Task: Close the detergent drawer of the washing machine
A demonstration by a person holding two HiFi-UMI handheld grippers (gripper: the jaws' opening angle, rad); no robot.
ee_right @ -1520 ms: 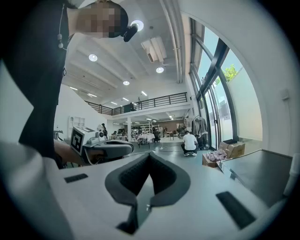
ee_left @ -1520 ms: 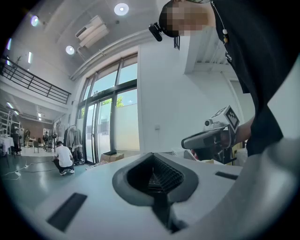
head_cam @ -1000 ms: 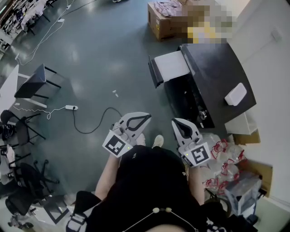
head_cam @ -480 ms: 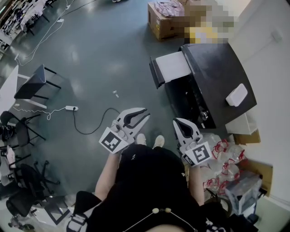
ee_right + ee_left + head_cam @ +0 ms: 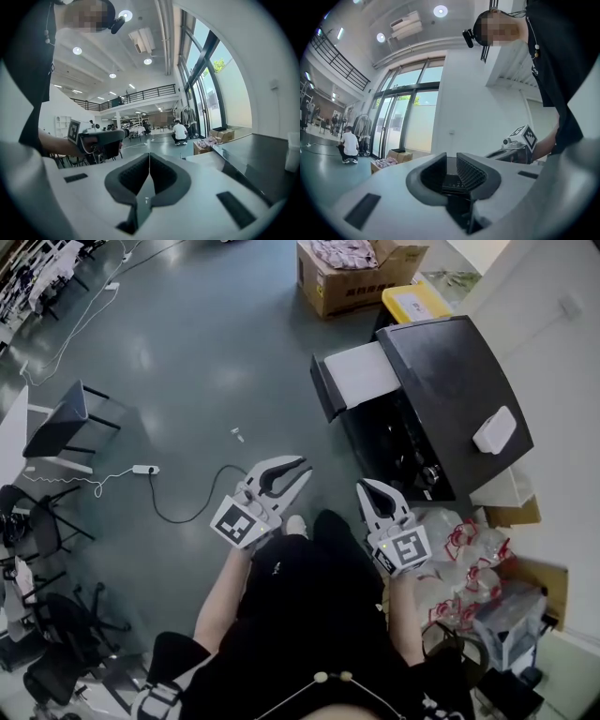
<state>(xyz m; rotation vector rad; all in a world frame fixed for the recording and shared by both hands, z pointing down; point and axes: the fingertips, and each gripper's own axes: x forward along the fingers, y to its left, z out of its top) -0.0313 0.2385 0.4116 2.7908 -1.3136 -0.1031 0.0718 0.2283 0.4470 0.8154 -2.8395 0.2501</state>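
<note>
The dark washing machine [image 5: 459, 381] stands at the right of the head view. Its white detergent drawer [image 5: 361, 374] sticks out toward the open floor. My left gripper [image 5: 306, 468] hangs in the air short of the machine; its jaws are opening, with a narrow gap and nothing between them [image 5: 451, 161]. To its right, my right gripper [image 5: 364, 486] is shut and empty, jaws meeting in a line [image 5: 149, 157]. Both grippers are apart from the drawer. The machine's dark top [image 5: 262, 154] shows at the right of the right gripper view.
A small white box [image 5: 494, 429] lies on the machine's top. Behind the machine are a cardboard box [image 5: 352, 273] and a yellow bin [image 5: 412, 304]. Plastic bags [image 5: 464, 563] lie at the right. A power strip with cable [image 5: 145, 469] crosses the floor on the left.
My left gripper has rolled and shifted toward the machine, and its jaw tips have parted. The right gripper has sunk a little and stays shut.
</note>
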